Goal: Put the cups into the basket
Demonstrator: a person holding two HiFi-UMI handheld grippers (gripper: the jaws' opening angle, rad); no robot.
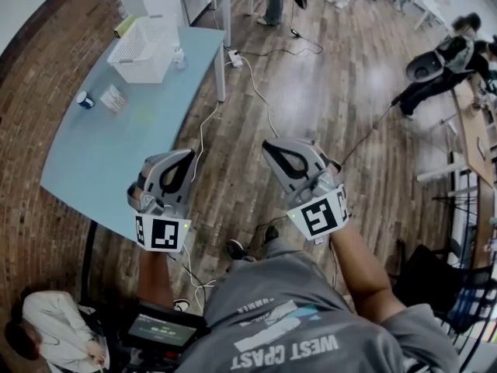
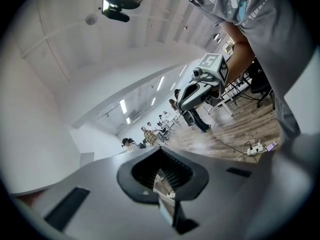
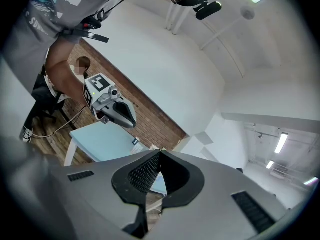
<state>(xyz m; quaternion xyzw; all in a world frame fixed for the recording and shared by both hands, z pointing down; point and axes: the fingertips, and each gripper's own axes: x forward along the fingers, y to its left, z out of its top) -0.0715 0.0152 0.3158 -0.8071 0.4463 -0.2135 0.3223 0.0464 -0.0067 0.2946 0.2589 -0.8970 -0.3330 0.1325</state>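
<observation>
So both tools are empty right now. The left gripper (image 1: 188,156) has its jaws pressed together on nothing, and the right gripper (image 1: 269,146) looks the same, with its tips meeting. Both are held level by the near right edge of the pale blue table (image 1: 116,162), the right one out over the wooden floor (image 1: 326,92). Further along, a small blue-and-white cup (image 1: 84,99) sits by the table's left edge with a clear patterned cup (image 1: 114,97) just beside it. Both are outside the white basket (image 1: 144,49), which stands at the far end by the right edge.
</observation>
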